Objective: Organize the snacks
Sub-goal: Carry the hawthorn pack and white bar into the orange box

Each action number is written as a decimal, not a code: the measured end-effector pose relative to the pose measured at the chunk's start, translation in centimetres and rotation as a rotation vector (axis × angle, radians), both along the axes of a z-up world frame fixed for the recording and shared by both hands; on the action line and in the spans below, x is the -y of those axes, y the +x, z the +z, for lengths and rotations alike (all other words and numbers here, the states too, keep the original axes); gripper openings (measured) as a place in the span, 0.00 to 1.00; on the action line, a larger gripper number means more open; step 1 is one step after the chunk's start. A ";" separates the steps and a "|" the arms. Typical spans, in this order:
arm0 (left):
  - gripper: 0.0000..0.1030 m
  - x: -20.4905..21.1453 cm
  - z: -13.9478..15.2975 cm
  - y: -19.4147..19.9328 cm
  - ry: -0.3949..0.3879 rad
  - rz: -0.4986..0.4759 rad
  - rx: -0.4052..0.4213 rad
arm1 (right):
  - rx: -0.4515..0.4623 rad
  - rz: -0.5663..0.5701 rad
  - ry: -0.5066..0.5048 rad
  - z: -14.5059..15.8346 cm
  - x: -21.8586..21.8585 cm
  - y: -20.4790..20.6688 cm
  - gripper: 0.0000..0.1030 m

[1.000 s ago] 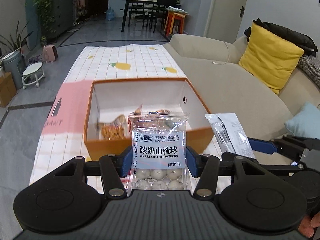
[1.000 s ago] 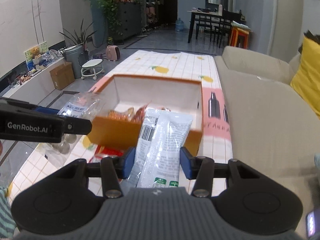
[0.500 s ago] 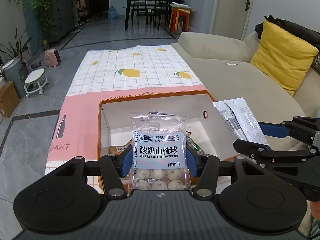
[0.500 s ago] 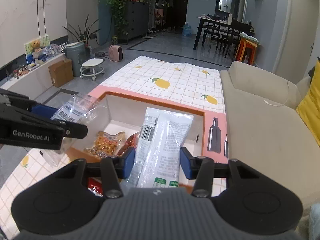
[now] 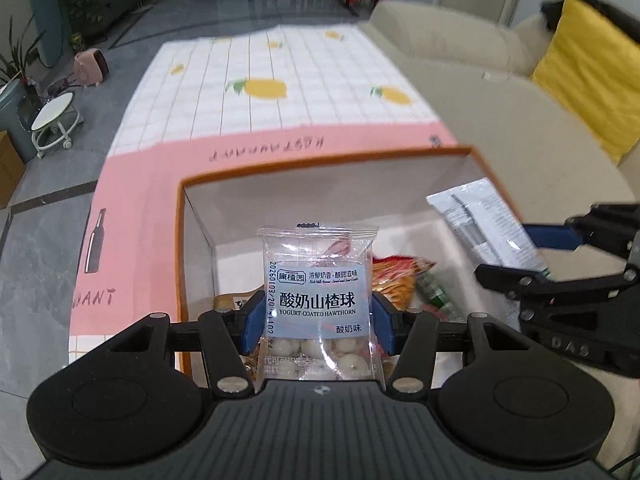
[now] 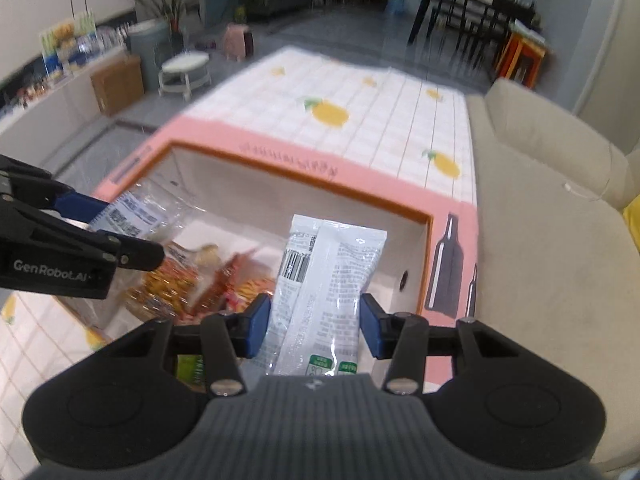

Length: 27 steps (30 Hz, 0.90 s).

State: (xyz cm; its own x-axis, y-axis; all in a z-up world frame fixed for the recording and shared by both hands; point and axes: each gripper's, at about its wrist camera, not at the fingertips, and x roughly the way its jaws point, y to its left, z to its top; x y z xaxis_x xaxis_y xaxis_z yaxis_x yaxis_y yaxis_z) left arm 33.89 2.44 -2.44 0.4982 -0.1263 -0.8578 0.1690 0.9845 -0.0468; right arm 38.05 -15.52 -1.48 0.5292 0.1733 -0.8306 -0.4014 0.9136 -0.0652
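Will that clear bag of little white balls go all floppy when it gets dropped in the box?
Probably a bit: the clear yogurt-hawthorn bag is thin crinkly film, standing upright only between the fingers. Its loose balls sit at the bottom, so it would likely slump and land bottom-first.

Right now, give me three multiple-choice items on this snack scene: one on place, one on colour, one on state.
1. Where do the loose snack packets lie?
A. in the box
B. on the sofa
C. on the floor

2. What colour is the box rim?
A. green
B. orange
C. black

3. What do the left tongs hold?
A. nothing
B. a bottle
C. the hawthorn ball packet

Answers: 1 A, they rest on the box floor. 2 B, an orange edge tops the white walls. 3 C, both blue pads press its sides.
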 end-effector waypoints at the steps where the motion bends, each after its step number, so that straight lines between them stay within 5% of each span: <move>1: 0.60 0.1 -0.6 0.4 0.020 -0.003 -0.013 | -0.019 -0.002 -0.016 -0.6 -0.1 0.6 0.45; 13: 0.60 1.9 -6.2 4.0 0.228 -0.043 -0.096 | -0.063 0.076 -0.267 -6.0 -2.6 2.9 0.45; 27: 0.65 2.0 -8.4 5.4 0.244 -0.037 -0.143 | -0.116 0.088 -0.380 -8.4 -3.7 4.7 0.46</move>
State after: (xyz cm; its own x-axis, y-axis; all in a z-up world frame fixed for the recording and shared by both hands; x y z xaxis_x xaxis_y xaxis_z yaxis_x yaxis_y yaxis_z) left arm 39.31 0.48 -10.84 0.3684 0.0770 -0.9265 0.2135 0.9629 0.1649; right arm 42.73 -11.81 -9.90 0.4247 -0.1173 -0.8977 -0.5017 0.7949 -0.3412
